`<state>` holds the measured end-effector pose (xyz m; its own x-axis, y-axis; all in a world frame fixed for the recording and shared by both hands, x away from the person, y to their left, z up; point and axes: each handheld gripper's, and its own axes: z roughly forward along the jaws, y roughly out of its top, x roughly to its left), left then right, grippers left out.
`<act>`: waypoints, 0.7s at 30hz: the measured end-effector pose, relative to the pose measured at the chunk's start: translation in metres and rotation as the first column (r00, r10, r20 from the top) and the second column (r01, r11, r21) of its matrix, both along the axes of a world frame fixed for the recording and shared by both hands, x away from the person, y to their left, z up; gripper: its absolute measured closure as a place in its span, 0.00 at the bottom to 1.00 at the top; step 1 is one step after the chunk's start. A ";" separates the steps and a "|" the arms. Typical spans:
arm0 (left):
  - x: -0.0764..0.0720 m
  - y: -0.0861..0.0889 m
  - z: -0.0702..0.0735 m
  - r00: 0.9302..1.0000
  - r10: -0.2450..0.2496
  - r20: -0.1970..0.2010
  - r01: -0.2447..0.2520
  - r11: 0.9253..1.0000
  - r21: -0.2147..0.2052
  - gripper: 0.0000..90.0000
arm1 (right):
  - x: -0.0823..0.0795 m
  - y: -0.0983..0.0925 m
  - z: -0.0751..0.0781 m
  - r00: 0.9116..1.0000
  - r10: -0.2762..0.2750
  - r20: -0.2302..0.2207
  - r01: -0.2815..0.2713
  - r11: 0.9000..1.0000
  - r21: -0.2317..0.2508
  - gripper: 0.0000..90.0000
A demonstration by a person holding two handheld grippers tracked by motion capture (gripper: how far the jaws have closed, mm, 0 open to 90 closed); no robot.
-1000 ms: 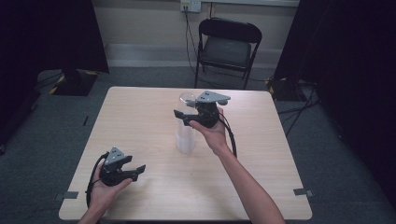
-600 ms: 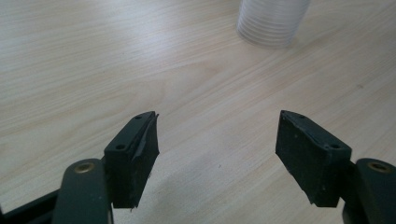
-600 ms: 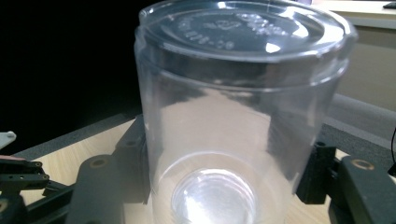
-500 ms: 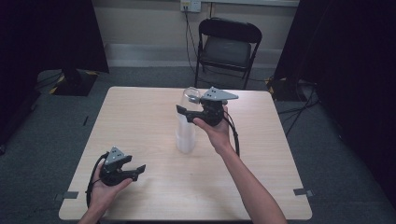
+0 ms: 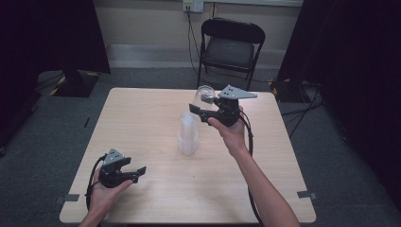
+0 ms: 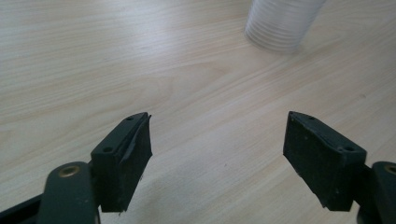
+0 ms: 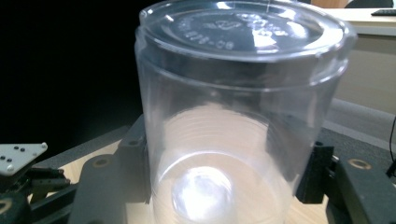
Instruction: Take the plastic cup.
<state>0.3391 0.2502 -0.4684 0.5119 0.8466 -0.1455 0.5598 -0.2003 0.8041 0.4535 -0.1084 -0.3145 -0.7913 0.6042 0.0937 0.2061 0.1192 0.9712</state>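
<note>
A stack of clear plastic cups (image 5: 188, 135) stands upright in the middle of the wooden table (image 5: 142, 118); its base shows in the left gripper view as the stack (image 6: 282, 23). My right gripper (image 5: 201, 106) hovers above and just right of the stack, shut on a single clear cup (image 5: 204, 94). Its jaws have just been closing on this cup (image 7: 233, 116), one pad on each side of the wall, in the right gripper (image 7: 224, 172). My left gripper (image 5: 135, 172) rests low at the table's near left. This left gripper (image 6: 217, 154) is open, its jaws have just been opening, nothing between them.
A black folding chair (image 5: 231, 47) stands behind the table's far edge. Dark curtains hang on both sides. A cable trails from each gripper along the forearm. Bare tabletop (image 6: 140, 70) lies between the left gripper and the stack.
The right hand has carried the single cup upward and to the right, away from the top of the stack. The left hand has stayed where it was, its jaws a little wider.
</note>
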 end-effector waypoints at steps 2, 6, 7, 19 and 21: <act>0.000 0.000 0.000 1.000 0.005 0.005 -0.005 1.000 0.003 0.24 | -0.002 -0.005 0.001 1.000 -0.001 -0.004 0.001 1.000 0.003 0.42; -0.002 -0.002 0.003 1.000 -0.006 0.016 0.006 1.000 0.002 0.23 | -0.007 -0.015 0.002 1.000 -0.011 -0.014 0.011 1.000 0.008 0.42; -0.003 -0.003 0.004 1.000 -0.013 0.026 0.013 1.000 0.001 0.21 | -0.012 -0.019 0.000 1.000 -0.013 -0.011 0.013 1.000 0.006 0.42; -0.006 -0.011 0.008 0.997 -0.051 0.058 0.053 0.998 -0.024 0.24 | -0.034 -0.034 -0.027 0.995 0.002 -0.099 -0.002 1.000 0.004 0.42; -0.007 -0.011 0.008 0.997 -0.053 0.064 0.055 0.998 -0.032 0.26 | -0.035 -0.034 -0.029 0.995 0.005 -0.104 -0.004 1.000 0.003 0.42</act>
